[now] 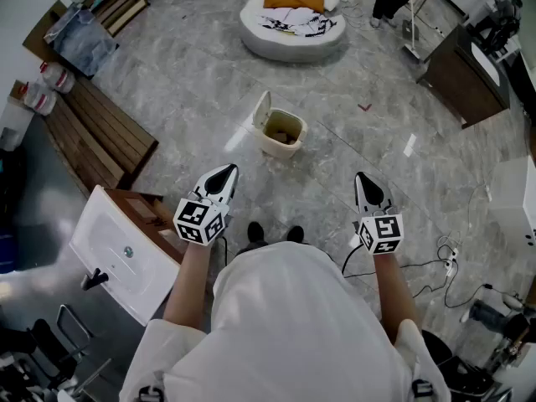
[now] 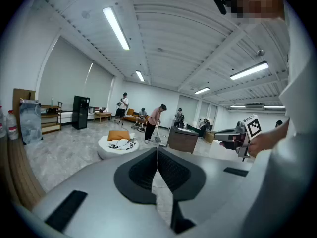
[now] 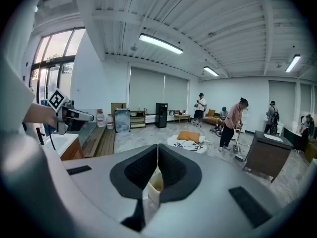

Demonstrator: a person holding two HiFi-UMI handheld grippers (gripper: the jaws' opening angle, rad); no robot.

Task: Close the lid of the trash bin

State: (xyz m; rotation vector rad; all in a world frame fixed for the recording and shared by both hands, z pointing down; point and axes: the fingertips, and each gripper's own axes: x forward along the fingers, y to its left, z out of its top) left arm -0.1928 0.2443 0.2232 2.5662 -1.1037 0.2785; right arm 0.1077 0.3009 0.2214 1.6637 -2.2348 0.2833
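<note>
Plainly, the trash bin [image 1: 281, 135] stands on the floor [image 1: 193, 82], its lid [image 1: 262, 110] tipped up. Well short of it, the left tongs [image 1: 224, 172] and right tongs [image 1: 365, 180] hover, both pressed together, holding nothing.

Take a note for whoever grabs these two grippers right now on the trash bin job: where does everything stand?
Left gripper: shut, empty, held in the air.
Right gripper: shut, empty, held in the air.
Trash bin: on the floor ahead of both grippers, neither touching it. Its lid stands up, open.
Done: nothing yet.
To do: reach the bin and tip the lid down until it is shut.
</note>
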